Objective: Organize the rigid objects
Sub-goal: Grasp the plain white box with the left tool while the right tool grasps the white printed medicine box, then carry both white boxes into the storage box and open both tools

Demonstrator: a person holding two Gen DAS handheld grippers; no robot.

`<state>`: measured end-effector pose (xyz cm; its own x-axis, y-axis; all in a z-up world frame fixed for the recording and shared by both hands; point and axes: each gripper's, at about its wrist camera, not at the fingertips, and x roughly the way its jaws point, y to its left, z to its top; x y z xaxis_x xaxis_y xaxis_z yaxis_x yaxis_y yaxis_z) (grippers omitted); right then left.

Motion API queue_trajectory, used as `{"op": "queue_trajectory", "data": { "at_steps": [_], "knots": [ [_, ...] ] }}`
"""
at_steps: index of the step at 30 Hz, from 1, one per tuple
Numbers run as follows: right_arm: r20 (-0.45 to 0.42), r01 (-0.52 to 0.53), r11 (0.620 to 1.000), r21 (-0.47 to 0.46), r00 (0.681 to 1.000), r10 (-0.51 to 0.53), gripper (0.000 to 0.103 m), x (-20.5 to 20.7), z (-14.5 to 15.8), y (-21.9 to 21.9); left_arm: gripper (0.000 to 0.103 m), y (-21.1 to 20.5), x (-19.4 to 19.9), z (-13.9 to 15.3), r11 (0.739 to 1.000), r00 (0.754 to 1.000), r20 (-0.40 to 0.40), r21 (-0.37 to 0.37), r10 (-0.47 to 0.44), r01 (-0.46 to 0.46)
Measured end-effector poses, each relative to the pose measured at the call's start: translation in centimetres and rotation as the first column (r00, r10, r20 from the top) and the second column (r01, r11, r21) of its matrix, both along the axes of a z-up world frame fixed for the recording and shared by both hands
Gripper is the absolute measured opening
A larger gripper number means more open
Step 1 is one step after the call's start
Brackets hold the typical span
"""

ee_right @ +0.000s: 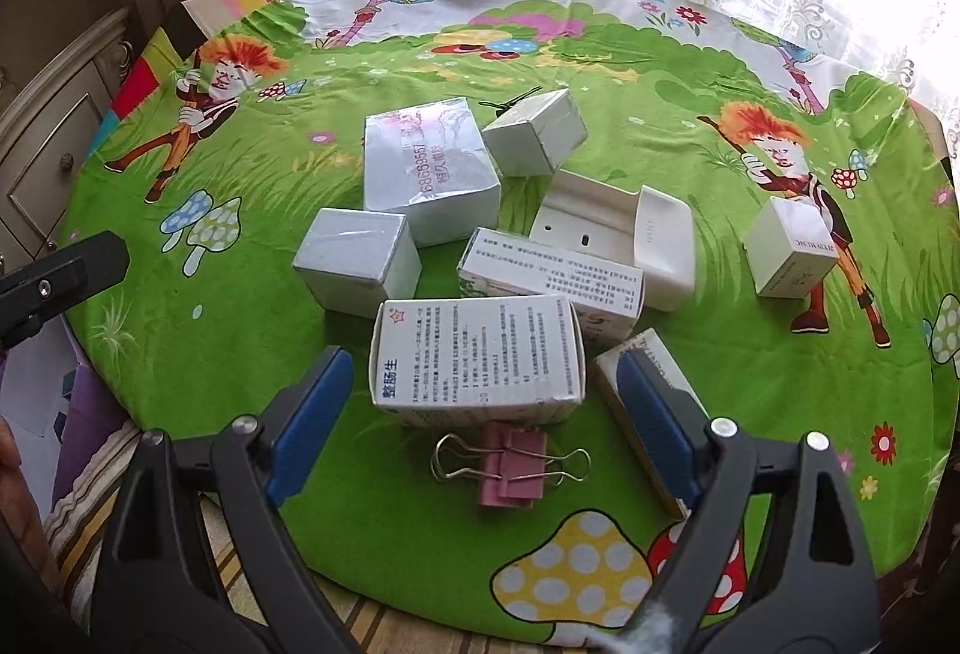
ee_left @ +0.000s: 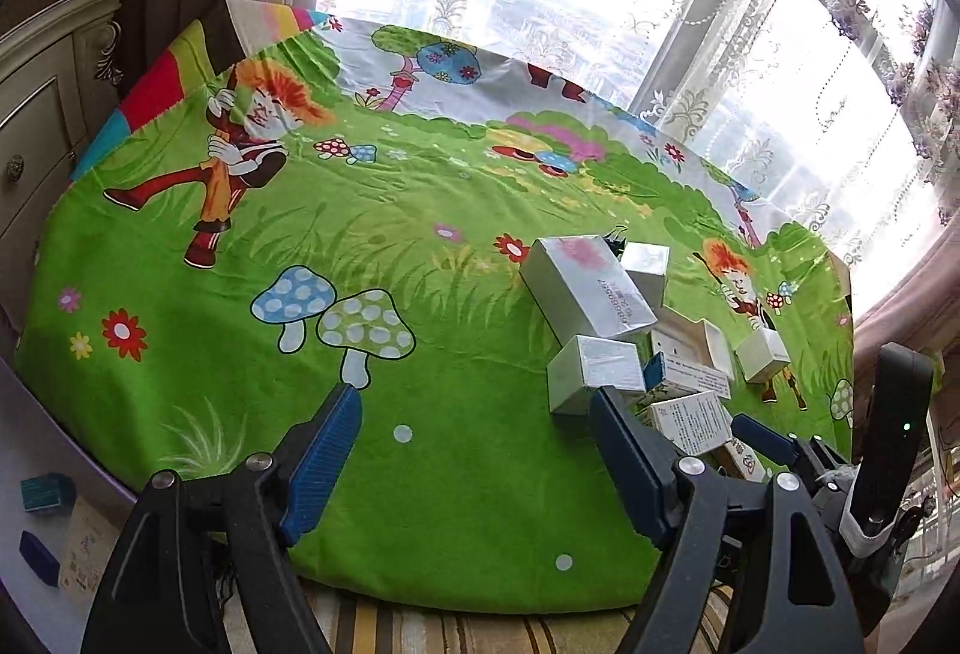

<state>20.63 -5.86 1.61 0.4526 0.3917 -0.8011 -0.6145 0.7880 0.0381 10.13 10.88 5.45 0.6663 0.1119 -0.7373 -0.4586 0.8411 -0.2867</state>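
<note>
Boxes are crowding the right part of the round table, which is wearing a green cartoon cloth (ee_right: pixel 180 330) printed with mushrooms and red-haired figures. I am holding my right gripper (ee_right: pixel 486 414) low over the near edge, its blue-padded jaws spread wide and gripping nothing. Between them is lying a white medicine box (ee_right: pixel 480 354) printed with Chinese text, and just in front of it a pink binder clip (ee_right: pixel 510 465) is resting with its wire handles splayed flat. My right-hand pad is sitting against a narrow carton (ee_right: pixel 648 354) that is lying along the cloth; I cannot tell whether they are touching.

Behind the medicine box a second text-printed box (ee_right: pixel 552 276) is lying at an angle, touching a white plastic holder (ee_right: pixel 618 228). A small silvery box (ee_right: pixel 360 261) is standing to the left, and a larger wrapped box with pink marking (ee_right: pixel 429 174) is sitting behind it. Another small white box (ee_right: pixel 537 132) is tilting at the back, with a black binder clip (ee_right: pixel 510 102) peeking out just behind it. A lone white box (ee_right: pixel 792 249) is standing well apart on the right.

I am hovering my left gripper (ee_left: pixel 474 450) over bare cloth left of the pile, jaws wide apart and carrying nothing, its right pad near the small silvery box.
</note>
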Motion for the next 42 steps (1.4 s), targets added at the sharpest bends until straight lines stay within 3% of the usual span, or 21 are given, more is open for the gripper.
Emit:
{"op": "queue_trajectory", "data": {
  "at_steps": [9,16,22,25,26,42],
  "knots": [
    [-0.017,0.005,1.0,0.029,1.0,-0.004,0.09,0.5,-0.6,-0.4,0.079,-2.8,4.7,-0.5,0.993,0.994,-0.011,-0.019,-0.112,0.112],
    [-0.042,0.012,0.999,0.043,0.999,-0.01,0.075,0.9,-1.3,-0.7,0.079,-3.9,7.8,-1.9,0.986,0.983,-0.076,-0.032,-0.165,0.163],
    [-0.044,0.015,0.998,0.068,0.999,-0.012,0.074,0.9,-1.4,-1.1,0.078,-3.9,9.3,-3.3,0.985,0.978,-0.121,-0.055,-0.172,0.166],
    [-0.042,0.014,0.997,0.069,0.999,-0.011,0.074,0.9,-1.4,-1.1,0.056,-4.0,10.0,-4.2,0.984,0.972,-0.154,-0.057,-0.178,0.171],
    [-0.042,0.014,0.997,0.071,0.999,-0.011,0.074,0.9,-1.4,-1.1,0.051,-4.0,10.0,-4.4,0.983,0.971,-0.158,-0.061,-0.182,0.174],
    [0.021,0.017,0.994,0.109,1.0,-0.02,0.073,-0.3,0.5,-1.7,0.051,-3.0,6.1,-2.1,0.992,0.988,-0.092,-0.021,-0.124,0.122]
  ]
}}
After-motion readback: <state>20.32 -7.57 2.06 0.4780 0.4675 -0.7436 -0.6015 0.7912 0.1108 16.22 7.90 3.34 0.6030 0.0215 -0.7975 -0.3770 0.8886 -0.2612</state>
